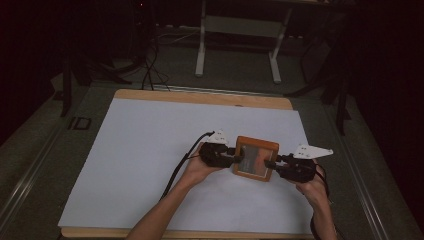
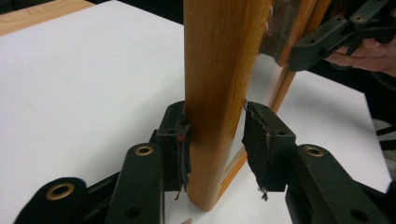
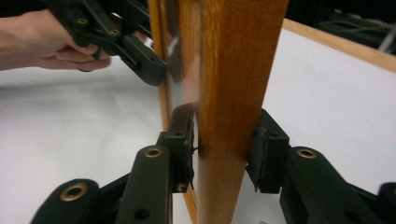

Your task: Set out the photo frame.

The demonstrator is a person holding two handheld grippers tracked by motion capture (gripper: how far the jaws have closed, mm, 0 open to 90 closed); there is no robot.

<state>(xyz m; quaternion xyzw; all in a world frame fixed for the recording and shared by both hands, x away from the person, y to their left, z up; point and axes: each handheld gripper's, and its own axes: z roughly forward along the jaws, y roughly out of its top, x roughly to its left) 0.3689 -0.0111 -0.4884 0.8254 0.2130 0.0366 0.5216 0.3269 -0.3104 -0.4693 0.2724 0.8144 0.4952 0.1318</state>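
A wooden picture frame with a dark picture in it is held over the white sheet between my two grippers. My left gripper clamps the frame's left side. In the left gripper view its jaws straddle the wooden rail, the left pad pressed flat, the right pad touching near its top. My right gripper grips the opposite side; in the right gripper view both pads press on the rail. Each gripper view also catches the other gripper farther off.
A white sheet covers most of a wooden table. Beyond the table stand the legs of a light metal stand and dark cables on the floor. A black cable trails from the left gripper.
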